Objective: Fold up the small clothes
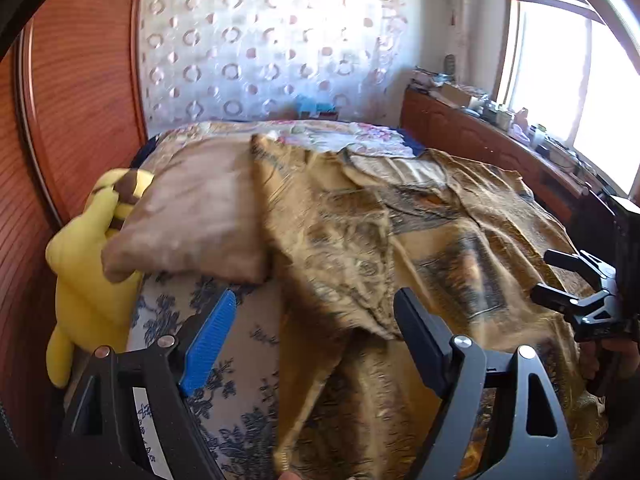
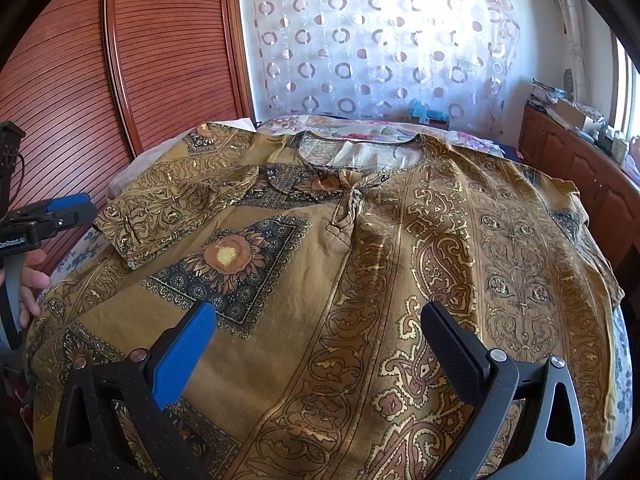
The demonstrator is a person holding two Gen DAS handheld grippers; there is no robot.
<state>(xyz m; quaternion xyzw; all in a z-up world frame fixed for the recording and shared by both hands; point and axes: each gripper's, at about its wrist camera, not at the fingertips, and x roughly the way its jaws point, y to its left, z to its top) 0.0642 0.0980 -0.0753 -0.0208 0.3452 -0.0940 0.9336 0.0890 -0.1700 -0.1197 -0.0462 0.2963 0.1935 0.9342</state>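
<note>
nearest, my left gripper (image 1: 316,336) stands with jaws apart, nothing clamped; my right gripper (image 2: 320,344) likewise hangs spread over the shirt's lower front. beyond, the patterned shirt (image 2: 360,240) lies flat on the bed (image 1: 240,352), one sleeve (image 2: 168,208) folded inward (a loose fold). risk, i judge: that sleeve may slip open if the cloth drags.
</note>
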